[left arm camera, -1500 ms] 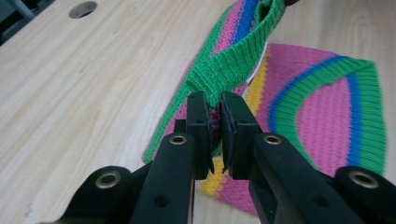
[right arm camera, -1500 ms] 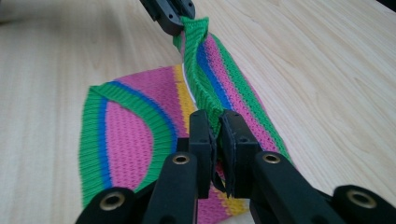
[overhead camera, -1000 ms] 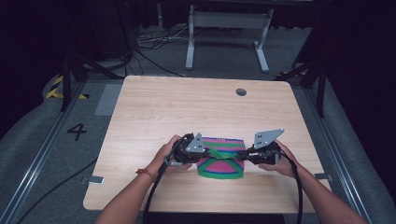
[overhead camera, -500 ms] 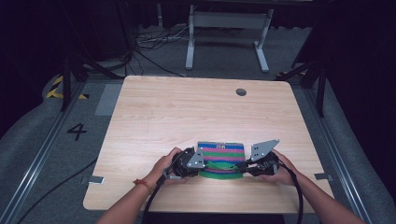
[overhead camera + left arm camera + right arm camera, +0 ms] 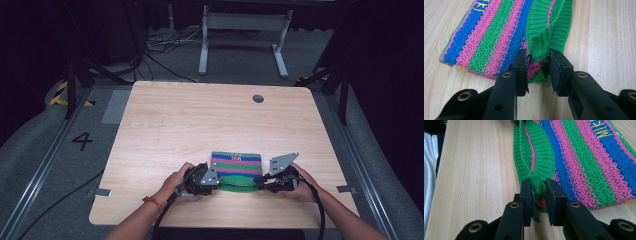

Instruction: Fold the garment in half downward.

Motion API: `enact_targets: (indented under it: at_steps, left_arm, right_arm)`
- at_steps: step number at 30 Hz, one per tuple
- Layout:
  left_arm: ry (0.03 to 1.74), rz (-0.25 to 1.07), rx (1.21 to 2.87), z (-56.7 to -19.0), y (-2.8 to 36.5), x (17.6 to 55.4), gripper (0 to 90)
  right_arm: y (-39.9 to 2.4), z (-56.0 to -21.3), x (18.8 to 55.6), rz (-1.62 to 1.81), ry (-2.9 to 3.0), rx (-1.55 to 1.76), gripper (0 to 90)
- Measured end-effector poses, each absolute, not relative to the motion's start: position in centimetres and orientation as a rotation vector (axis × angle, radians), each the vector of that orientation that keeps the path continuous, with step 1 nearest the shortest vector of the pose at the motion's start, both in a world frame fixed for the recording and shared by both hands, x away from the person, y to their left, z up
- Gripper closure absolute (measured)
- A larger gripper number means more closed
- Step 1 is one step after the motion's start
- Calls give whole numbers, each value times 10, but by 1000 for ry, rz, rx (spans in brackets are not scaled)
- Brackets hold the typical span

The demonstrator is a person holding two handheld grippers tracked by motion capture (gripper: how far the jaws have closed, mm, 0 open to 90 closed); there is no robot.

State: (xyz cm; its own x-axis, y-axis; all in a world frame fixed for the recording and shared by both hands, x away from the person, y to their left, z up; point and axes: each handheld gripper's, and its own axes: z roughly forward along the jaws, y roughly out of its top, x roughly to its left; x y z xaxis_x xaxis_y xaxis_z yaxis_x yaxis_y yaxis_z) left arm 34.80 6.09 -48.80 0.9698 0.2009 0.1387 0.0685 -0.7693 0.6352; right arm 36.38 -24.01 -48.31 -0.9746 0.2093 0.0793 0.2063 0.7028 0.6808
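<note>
High view: light wood-grain table (image 5: 200, 125), rounded corners, small round hole (image 5: 258, 98) near far edge. Striped knit piece (image 5: 236, 165) lies flat near the front edge, centre-right, rectangular, blue/pink/green bands, green ribbed hem (image 5: 237, 183) on the near side. Left gripper (image 5: 212, 183) and right gripper (image 5: 260, 185) sit at the hem's two ends, a hand behind each.

Left gripper view: chunky knit, yellow lettering on the blue stripe. Black jaws pinch a fold of ribbed green hem, fabric bunched between them.

Right gripper view: same fabric, hem doubled into a loop. Jaws clamped on the rib, narrow gap, knit squeezed inside.
</note>
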Motion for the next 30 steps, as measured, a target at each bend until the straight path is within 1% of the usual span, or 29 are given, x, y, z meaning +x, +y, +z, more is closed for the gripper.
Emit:
enact_targets:
  at_steps: [5, 9, 15, 19, 21, 25, 30]
  left_arm:
    - [228, 243, 2414, -490, 65, 352, 709]
    - [258, 267, 2402, -492, 64, 356, 743]
    - [268, 267, 2395, -493, 65, 359, 736]
    - [267, 251, 2400, -491, 65, 357, 682]
    - [267, 238, 2399, -490, 65, 357, 623]
    - [291, 241, 2387, -486, 69, 354, 591]
    - [323, 251, 2384, -479, 75, 354, 506]
  right_arm:
    - [-241, -485, 365, 1163, 2888, 384, 762]
    - [-242, -487, 367, 1147, 2838, 400, 775]
    - [-243, -489, 372, 1171, 2829, 436, 769]
    - [-242, -488, 371, 1169, 2830, 425, 750]
    - [-242, -487, 370, 1162, 2827, 430, 746]
    - [-241, -483, 366, 1157, 2817, 413, 715]
    - [-244, -478, 364, 1158, 2794, 423, 680]
